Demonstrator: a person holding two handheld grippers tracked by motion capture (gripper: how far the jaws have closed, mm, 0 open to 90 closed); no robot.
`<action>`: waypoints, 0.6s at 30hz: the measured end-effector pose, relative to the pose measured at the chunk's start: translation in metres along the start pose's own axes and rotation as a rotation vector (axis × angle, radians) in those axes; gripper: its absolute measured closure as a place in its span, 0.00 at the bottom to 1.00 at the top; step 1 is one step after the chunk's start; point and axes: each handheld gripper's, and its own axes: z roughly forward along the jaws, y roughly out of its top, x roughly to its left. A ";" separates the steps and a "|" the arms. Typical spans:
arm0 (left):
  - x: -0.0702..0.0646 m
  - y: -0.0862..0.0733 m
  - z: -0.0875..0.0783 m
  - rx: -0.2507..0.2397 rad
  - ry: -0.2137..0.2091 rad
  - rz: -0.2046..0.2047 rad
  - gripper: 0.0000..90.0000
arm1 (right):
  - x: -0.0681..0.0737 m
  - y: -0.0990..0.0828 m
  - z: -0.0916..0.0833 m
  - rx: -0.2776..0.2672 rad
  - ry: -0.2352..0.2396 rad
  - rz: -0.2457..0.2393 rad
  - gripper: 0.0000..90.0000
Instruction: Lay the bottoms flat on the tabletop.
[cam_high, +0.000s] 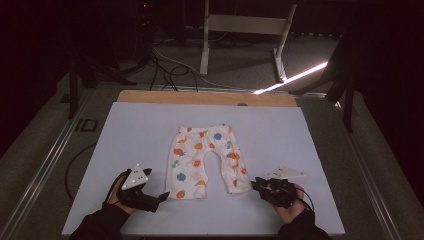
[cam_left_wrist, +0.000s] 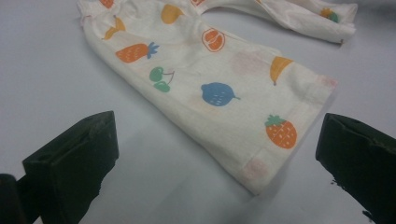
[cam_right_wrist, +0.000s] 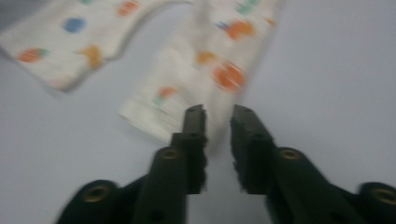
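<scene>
Right now a small pair of cream trousers (cam_high: 207, 161) printed with fruit is lying flat on the pale table sheet (cam_high: 130, 130), waistband toward the far edge and both legs pointing toward the person. The left gripper (cam_high: 159, 197) is resting on the sheet just beside the hem of the trouser leg on that side, with the person's left hand (cam_high: 119, 192) wrapped around its body. Seen from the left gripper view, its two black jaws are standing wide apart, and the hem with an orange strawberry print (cam_left_wrist: 281, 131) is lying between them, untouched by either pad. The right gripper (cam_high: 256, 183) is sitting at the hem of the other trouser leg, held by the right hand (cam_high: 290, 202). From the right gripper view, blurred as it is, the jaws are standing only slightly parted, with the corner of that hem (cam_right_wrist: 154, 116) lying just ahead of the tips; the pads are not pressing on the cloth. Beyond the table, a white frame (cam_high: 245, 30) is standing on the dim floor.
</scene>
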 end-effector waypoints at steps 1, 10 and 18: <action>0.000 0.000 0.000 0.000 -0.001 0.000 0.00 | 0.004 0.003 0.003 -0.015 0.015 -0.017 0.74; 0.000 0.000 -0.001 -0.004 -0.003 0.000 0.00 | 0.022 0.012 0.047 0.041 0.040 -0.150 0.71; 0.000 0.000 -0.002 -0.005 -0.002 0.002 0.00 | 0.013 0.009 0.050 0.083 0.003 -0.121 0.95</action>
